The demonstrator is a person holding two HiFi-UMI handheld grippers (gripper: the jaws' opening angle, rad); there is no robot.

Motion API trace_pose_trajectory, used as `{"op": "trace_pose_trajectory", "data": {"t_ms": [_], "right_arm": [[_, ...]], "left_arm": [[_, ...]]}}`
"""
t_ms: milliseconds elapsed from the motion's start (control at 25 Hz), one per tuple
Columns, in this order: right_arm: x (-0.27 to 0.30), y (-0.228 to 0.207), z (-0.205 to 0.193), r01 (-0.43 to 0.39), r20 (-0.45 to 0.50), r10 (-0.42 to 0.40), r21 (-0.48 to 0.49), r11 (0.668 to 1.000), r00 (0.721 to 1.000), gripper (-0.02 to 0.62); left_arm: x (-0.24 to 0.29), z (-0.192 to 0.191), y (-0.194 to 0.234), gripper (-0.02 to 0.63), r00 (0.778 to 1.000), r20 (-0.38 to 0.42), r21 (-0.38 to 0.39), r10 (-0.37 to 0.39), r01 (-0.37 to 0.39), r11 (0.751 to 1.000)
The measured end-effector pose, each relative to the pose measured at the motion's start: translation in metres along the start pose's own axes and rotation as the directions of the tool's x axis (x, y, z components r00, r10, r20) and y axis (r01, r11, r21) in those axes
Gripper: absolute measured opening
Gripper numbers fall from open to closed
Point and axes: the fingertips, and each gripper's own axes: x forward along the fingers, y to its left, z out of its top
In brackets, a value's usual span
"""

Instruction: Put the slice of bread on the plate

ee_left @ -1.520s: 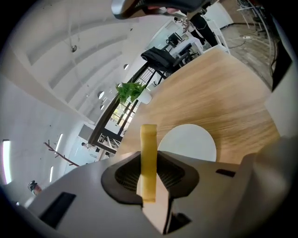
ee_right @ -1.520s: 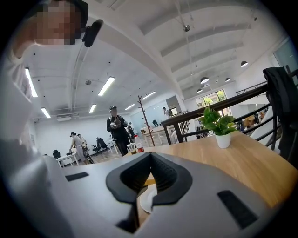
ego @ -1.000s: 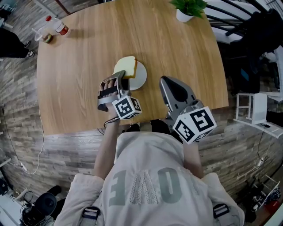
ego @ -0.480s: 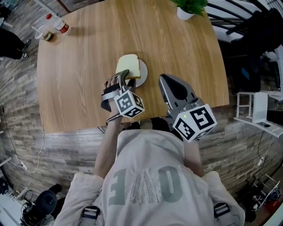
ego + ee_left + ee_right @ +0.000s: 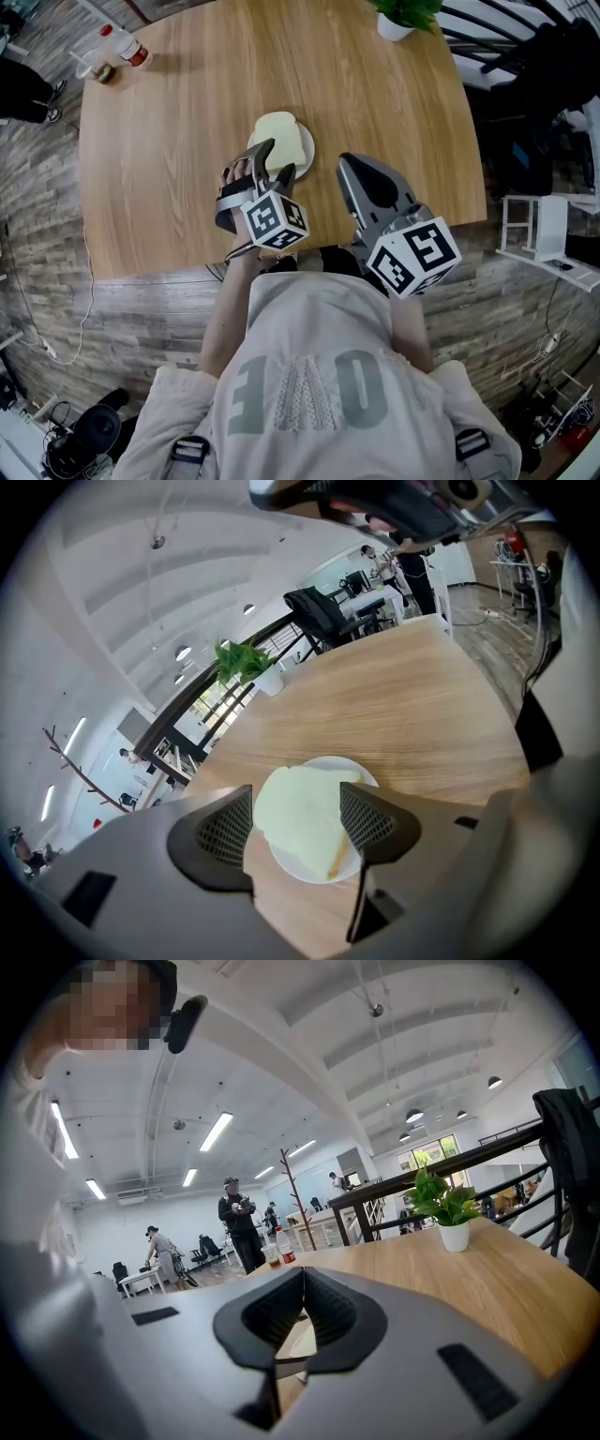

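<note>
A pale slice of bread lies flat on the small white plate near the front of the round wooden table. My left gripper hovers just before it, open; its jaws have just been opening. In the left gripper view the bread shows between the two pads, and neither pad touches it; the plate peeks out beyond. My right gripper stays to the right of the plate, shut and holding nothing, with its jaws meeting at the tips.
A potted plant stands at the table's far right edge. A bottle and a cup sit at the far left. A black chair stands off the table's right side. People are far back.
The left gripper's jaws have opened wide and rolled a little. The bread, held tilted at the plate's edge before, now lies flat on the plate. The right gripper has not moved.
</note>
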Motion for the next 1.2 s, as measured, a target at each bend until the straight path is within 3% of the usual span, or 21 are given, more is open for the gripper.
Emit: {"op": "trace_pose_trajectory", "data": {"t_ms": [120, 280, 400, 520, 600, 760, 1000, 1120, 1200], "right_arm": [[0.006, 0.006, 0.003, -0.017, 0.002, 0.017, -0.024, 1.000, 1.000, 0.018], [0.014, 0.008, 0.015, -0.025, 0.014, 0.027, -0.088, 0.996, 1.000, 0.017], [0.021, 0.009, 0.033, -0.031, 0.047, 0.037, -0.137, 0.990, 0.998, 0.018], [0.027, 0.009, 0.052, -0.022, 0.077, 0.038, -0.192, 0.981, 0.996, 0.018], [0.031, 0.011, 0.063, -0.013, 0.092, 0.036, -0.234, 0.972, 0.995, 0.017], [0.035, 0.016, 0.079, 0.010, 0.126, 0.031, -0.311, 0.950, 0.992, 0.017], [0.047, 0.035, 0.084, 0.001, 0.145, 0.057, -0.369, 0.929, 0.988, 0.018], [0.051, 0.040, 0.082, 0.004, 0.157, 0.056, -0.355, 0.935, 0.986, 0.018], [0.053, 0.040, 0.078, 0.004, 0.158, 0.051, -0.327, 0.945, 0.986, 0.018]], "left_arm": [[-0.009, 0.009, 0.016, 0.276, 0.999, 0.039, -0.056, 0.022, -0.020, 0.998], [-0.030, 0.032, 0.049, 0.276, 0.988, 0.136, -0.196, 0.070, -0.042, 0.980], [-0.053, 0.050, 0.083, 0.275, 0.967, 0.209, -0.269, 0.147, -0.088, 0.959], [-0.080, 0.066, 0.115, 0.273, 0.932, 0.295, -0.391, 0.210, -0.082, 0.917], [-0.102, 0.075, 0.136, 0.251, 0.894, 0.349, -0.468, 0.281, -0.094, 0.879], [-0.145, 0.087, 0.168, 0.030, 0.797, 0.418, -0.585, 0.437, -0.132, 0.800], [-0.193, 0.068, 0.188, 0.009, 0.659, 0.453, -0.806, 0.600, 0.017, 0.591], [-0.214, 0.060, 0.196, 0.009, 0.600, 0.449, -0.825, 0.662, -0.007, 0.565], [-0.223, 0.056, 0.204, 0.009, 0.584, 0.436, -0.829, 0.685, -0.035, 0.558]]}}
